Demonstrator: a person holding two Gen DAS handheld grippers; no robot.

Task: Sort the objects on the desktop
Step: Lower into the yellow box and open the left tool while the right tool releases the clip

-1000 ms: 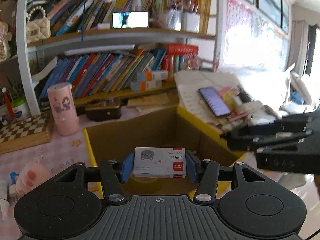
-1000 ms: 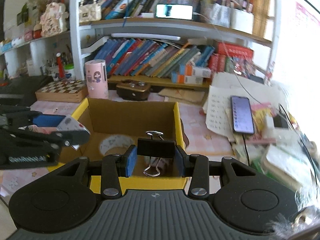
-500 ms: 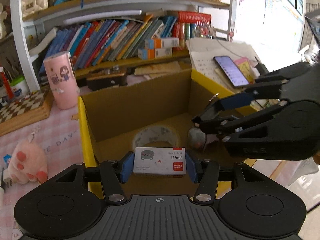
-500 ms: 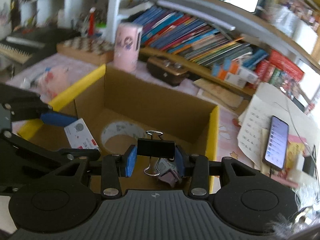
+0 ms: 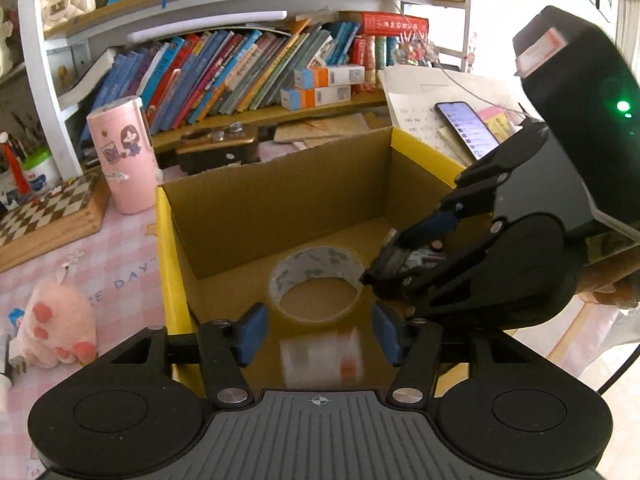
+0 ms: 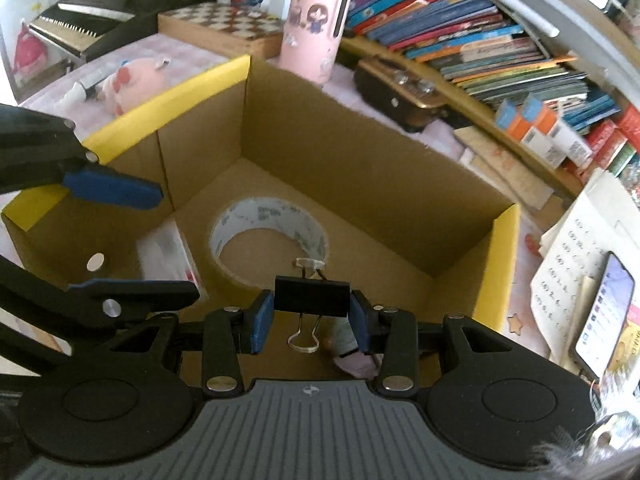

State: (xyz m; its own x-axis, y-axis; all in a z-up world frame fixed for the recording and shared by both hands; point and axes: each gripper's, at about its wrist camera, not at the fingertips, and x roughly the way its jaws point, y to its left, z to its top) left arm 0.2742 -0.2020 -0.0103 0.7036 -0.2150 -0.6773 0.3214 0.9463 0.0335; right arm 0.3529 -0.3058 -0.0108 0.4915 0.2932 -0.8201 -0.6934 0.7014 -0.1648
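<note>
While blurred, white staple box point(image 5: 321, 356) with red corner, black binder clip point(image 6: 312, 295)

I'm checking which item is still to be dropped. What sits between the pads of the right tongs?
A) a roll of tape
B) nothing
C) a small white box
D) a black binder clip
D: in the right wrist view the right tongs clamp a black binder clip above the cardboard box; the tape roll lies on its floor.
</note>
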